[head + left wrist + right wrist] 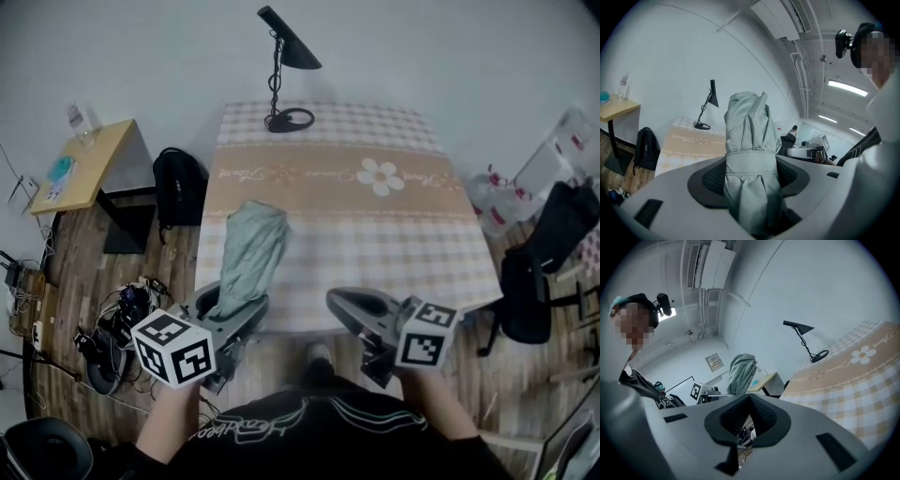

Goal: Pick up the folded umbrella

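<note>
In my head view the left gripper (230,309) is clamped on the lower end of the folded grey-green umbrella (251,253). That end is buried between the jaws, and the top leans out over the near edge of the checked table (375,234). The right gripper (352,305) sits just off that edge, well apart from the umbrella, with bare tabletop out to the desk lamp (281,56). My left gripper view shows both pads pressed on the strapped fabric, which blocks the middle of the picture, while my right gripper view shows its pads meeting at the tips with nothing between them.
</note>
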Motion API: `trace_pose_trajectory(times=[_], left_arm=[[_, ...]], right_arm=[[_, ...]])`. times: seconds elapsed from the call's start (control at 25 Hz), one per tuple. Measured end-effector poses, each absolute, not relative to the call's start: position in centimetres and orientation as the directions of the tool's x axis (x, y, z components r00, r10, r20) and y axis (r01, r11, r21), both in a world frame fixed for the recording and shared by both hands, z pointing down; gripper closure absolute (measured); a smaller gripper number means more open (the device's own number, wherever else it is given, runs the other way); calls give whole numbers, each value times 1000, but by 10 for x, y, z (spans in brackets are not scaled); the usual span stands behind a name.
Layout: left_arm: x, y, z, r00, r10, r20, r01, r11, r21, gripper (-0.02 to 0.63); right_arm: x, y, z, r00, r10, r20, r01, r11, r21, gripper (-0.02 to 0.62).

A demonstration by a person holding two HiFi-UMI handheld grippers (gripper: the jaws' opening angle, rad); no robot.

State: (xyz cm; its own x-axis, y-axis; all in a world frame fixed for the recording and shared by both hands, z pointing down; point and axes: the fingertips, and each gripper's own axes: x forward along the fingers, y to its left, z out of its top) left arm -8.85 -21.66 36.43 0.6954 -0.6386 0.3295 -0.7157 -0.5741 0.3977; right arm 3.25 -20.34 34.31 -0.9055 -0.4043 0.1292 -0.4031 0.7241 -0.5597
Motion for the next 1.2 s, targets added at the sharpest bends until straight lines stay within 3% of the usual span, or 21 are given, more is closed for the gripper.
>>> trace_pose_trajectory(times=[0.44, 1.2], left_arm=[[-102, -183, 322, 703, -678, 216, -693, -585, 421, 343], [-103, -166, 302, 724, -666, 180, -671, -619, 408, 342]], right_arm=[[26, -185, 311, -891, -450, 54, -411, 752, -515, 584], [18, -164, 301, -888, -457, 45, -422, 773, -474, 584]])
